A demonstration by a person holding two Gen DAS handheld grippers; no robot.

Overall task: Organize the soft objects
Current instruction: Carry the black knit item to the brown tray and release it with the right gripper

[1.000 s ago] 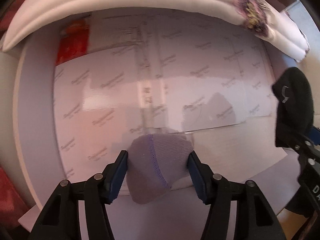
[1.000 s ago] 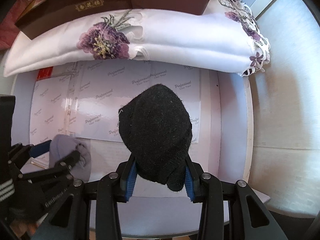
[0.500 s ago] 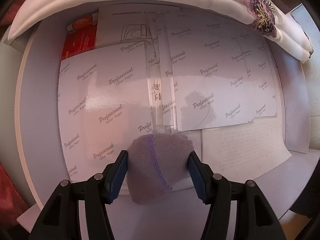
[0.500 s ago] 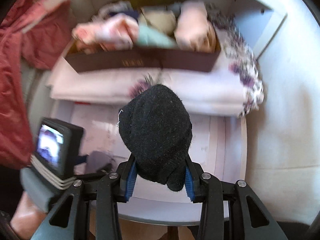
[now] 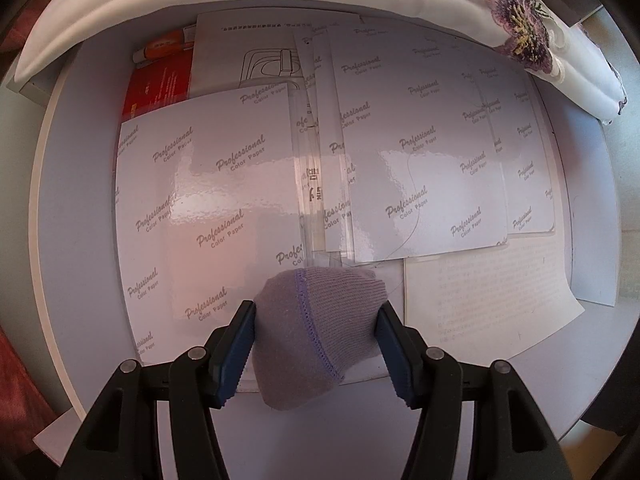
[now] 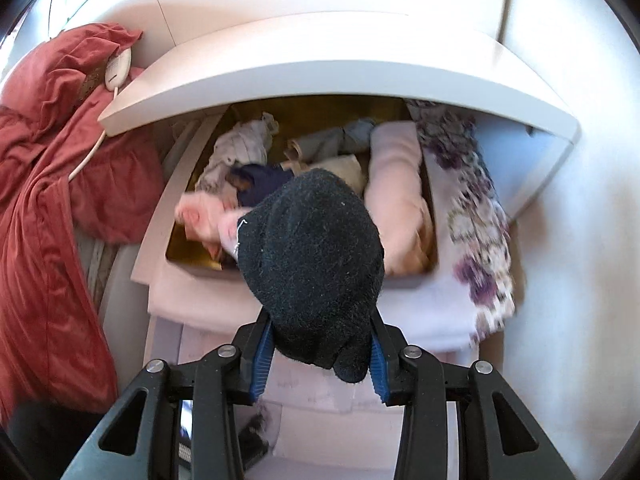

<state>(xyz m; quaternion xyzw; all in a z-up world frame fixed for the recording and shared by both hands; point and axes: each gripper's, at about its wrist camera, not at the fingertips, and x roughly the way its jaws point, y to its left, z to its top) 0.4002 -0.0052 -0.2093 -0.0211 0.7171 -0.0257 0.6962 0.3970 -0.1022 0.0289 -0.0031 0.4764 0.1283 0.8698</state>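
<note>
Left gripper [image 5: 316,344]: a rolled lilac-grey sock [image 5: 318,332] is pinched between its fingers and held over glossy photo-paper sheets [image 5: 208,200] spread on a white surface [image 5: 80,184], with a folded white floral cloth [image 5: 532,32] along the far edge. Right gripper [image 6: 318,356]: a black sock bundle [image 6: 316,256] is clamped between its fingers, in front of a brown box [image 6: 188,256] filled with rolled socks and soft items under a white shelf [image 6: 320,68]. A red cloth [image 6: 44,184] is heaped at left.
</note>
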